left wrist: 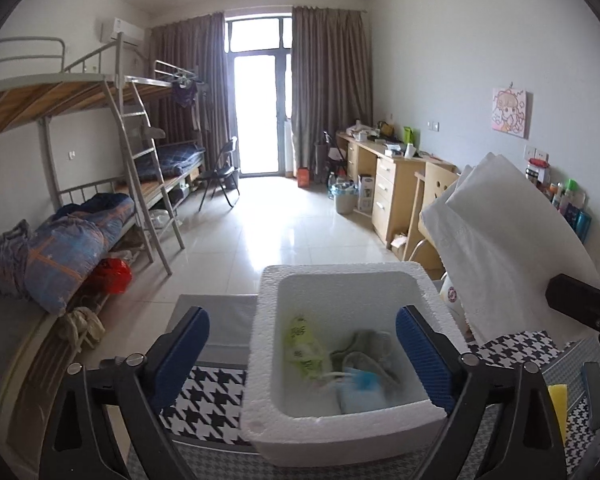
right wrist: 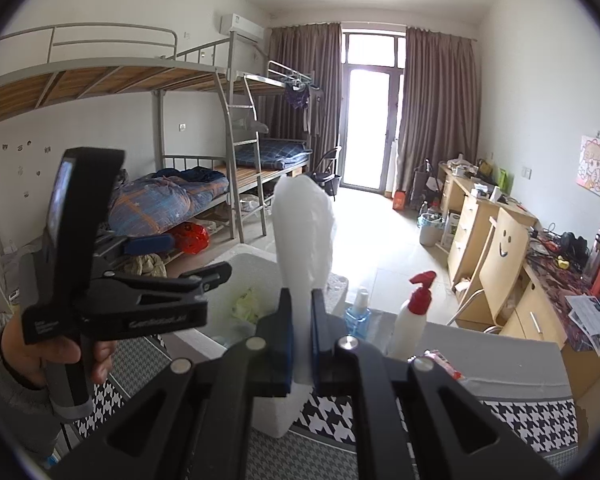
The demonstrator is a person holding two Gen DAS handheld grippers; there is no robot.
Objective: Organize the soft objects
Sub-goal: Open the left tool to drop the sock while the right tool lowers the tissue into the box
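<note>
Dorm room: tiled floor [left wrist: 260,232], metal bunk beds [right wrist: 204,128] along the left wall, wooden desks [left wrist: 392,184] along the right, brown curtains [right wrist: 436,112] either side of a bright glass door. Work surface is a tabletop [left wrist: 208,388] under a black-and-white houndstooth cloth with grey edging.

White foam box [left wrist: 268,412] sits on the tabletop, open top. Inside it: a green-yellow packet [left wrist: 300,340], a grey cloth [left wrist: 364,352] and a light blue cloth [left wrist: 360,396], blurred.

Left tongs [left wrist: 302,360] wide open, nothing gripped; blue pads straddle the box's left wall, right pad over the box interior. In the right wrist view a hand [right wrist: 52,352] holds them just left of the box.

Right tongs [right wrist: 302,336] clamped shut on a white foam sheet [right wrist: 304,232], which stands upright over the right side of the box. It blocks part of the desks in the left wrist view.

Beyond the box: a blue bottle [right wrist: 358,316], then a white spray bottle with a red trigger [right wrist: 414,312], close together. A pink packet [right wrist: 440,360] lies near the right tongs. Yellow sponge [left wrist: 558,404] at the right edge of the left wrist view.
</note>
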